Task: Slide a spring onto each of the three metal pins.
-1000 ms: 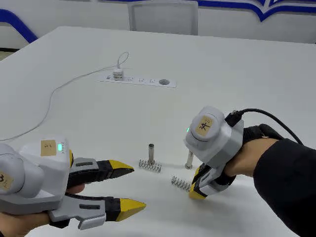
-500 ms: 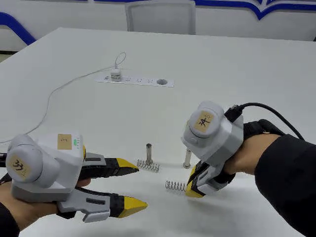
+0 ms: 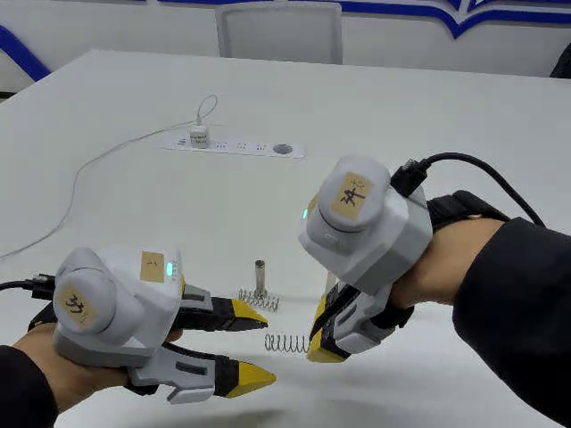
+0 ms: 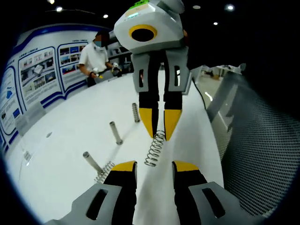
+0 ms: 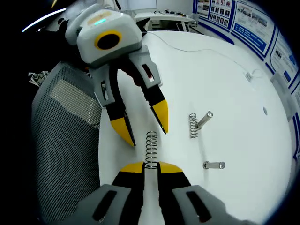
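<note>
Nearest, the left gripper (image 3: 266, 346) hangs with its jaws wide and nothing in them. Facing it, the right gripper (image 3: 319, 343) is closed on one end of a spring (image 3: 285, 342), held level just above the desk (image 3: 401, 134). Beyond, a second spring (image 3: 257, 300) lies loose at the foot of a bare upright pin (image 3: 260, 275). In the left gripper view a second pin (image 4: 115, 132) is bare too. The third pin (image 4: 135, 112), farthest off, looks ribbed and may already carry a spring, though I cannot tell. At least two pins look left to do.
</note>
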The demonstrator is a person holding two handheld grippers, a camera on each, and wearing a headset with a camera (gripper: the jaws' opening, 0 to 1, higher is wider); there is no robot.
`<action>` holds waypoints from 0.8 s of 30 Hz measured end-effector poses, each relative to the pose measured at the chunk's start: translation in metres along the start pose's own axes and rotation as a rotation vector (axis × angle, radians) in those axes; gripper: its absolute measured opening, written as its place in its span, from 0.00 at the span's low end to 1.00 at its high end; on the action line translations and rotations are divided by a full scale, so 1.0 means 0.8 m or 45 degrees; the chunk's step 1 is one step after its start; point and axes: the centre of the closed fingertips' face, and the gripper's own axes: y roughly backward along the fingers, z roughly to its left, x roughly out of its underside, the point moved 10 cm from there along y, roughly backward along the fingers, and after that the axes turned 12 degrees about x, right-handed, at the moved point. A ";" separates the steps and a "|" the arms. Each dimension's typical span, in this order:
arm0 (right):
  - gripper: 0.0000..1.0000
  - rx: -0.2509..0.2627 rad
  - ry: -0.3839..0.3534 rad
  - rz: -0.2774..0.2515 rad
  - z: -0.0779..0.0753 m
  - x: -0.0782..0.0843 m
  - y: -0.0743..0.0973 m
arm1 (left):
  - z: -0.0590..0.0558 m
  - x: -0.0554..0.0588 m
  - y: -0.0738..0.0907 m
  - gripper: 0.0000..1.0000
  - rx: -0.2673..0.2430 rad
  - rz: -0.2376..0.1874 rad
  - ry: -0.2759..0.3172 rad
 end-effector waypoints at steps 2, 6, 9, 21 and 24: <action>0.11 -0.006 0.010 0.008 0.003 -0.002 -0.001 | -0.001 -0.001 -0.001 0.27 0.006 -0.004 -0.015; 0.11 -0.011 0.019 0.013 0.004 -0.005 0.000 | -0.002 -0.002 -0.002 0.20 0.015 -0.009 -0.038; 0.11 -0.010 0.025 0.011 0.006 -0.007 0.005 | -0.002 -0.003 -0.002 0.14 0.015 -0.016 -0.051; 0.11 0.044 0.047 -0.088 0.007 -0.021 0.023 | -0.004 -0.004 -0.004 0.11 0.022 -0.024 -0.036; 0.11 0.046 0.055 -0.114 0.007 -0.025 0.026 | -0.005 -0.005 -0.004 0.11 0.021 -0.021 -0.035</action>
